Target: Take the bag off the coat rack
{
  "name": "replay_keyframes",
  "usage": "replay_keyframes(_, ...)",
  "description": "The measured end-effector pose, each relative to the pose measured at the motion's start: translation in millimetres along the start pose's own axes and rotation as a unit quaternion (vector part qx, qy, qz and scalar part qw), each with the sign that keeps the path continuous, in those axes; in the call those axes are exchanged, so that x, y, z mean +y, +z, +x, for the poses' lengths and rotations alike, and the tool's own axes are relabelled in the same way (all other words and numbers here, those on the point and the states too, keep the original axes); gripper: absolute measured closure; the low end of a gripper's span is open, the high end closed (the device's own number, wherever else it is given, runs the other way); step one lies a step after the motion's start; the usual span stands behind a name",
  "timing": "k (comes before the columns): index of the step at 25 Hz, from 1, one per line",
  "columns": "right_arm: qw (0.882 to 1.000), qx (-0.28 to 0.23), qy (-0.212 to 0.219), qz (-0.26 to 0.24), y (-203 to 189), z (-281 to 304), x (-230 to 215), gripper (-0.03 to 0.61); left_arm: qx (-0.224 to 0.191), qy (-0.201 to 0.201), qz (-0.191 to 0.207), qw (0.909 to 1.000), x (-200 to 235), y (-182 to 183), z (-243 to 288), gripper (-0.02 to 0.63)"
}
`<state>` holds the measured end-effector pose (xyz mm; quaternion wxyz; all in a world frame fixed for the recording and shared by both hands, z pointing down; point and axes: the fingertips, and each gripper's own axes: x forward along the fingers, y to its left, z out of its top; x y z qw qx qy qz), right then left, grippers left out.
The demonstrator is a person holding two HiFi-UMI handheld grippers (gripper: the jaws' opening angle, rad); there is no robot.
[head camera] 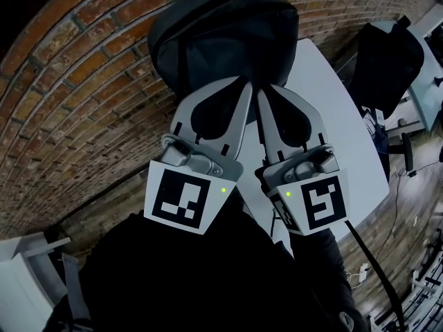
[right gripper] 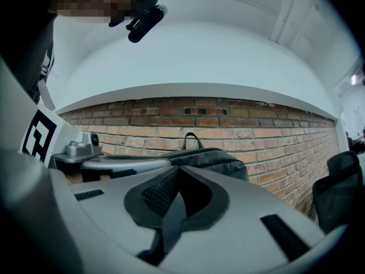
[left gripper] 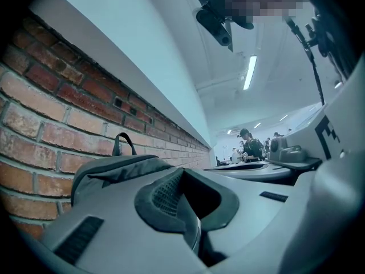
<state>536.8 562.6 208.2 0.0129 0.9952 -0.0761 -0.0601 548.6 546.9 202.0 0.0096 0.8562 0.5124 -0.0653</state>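
Observation:
A dark grey bag (head camera: 221, 33) with a top carry loop (right gripper: 191, 138) rests against the brick wall (head camera: 69, 102). My left gripper (head camera: 246, 81) and right gripper (head camera: 263, 92) point side by side at its lower edge, tips against it. Both are shut. In the right gripper view a dark strap (right gripper: 171, 216) runs down out of the closed jaws, with the bag (right gripper: 211, 158) just beyond. In the left gripper view a thin strip of strap (left gripper: 198, 238) sits in the closed jaws in front of the bag (left gripper: 114, 170). No coat rack or hook is in view.
A white table (head camera: 332, 116) stands right of the bag. A second, black backpack (head camera: 387, 61) sits at its far end. A dark chair (right gripper: 336, 193) stands by the wall at the right. Several people (left gripper: 251, 147) are far off in the room.

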Motion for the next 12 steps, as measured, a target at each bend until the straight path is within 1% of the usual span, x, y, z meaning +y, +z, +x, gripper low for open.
replay_keyframes(12, 1.0, -0.002, 0.003, -0.003, 1.6, 3.4, 3.6, 0.572, -0.002, -0.01, 0.005, 0.9999, -1.6, 2.2, -1.7, 0.604)
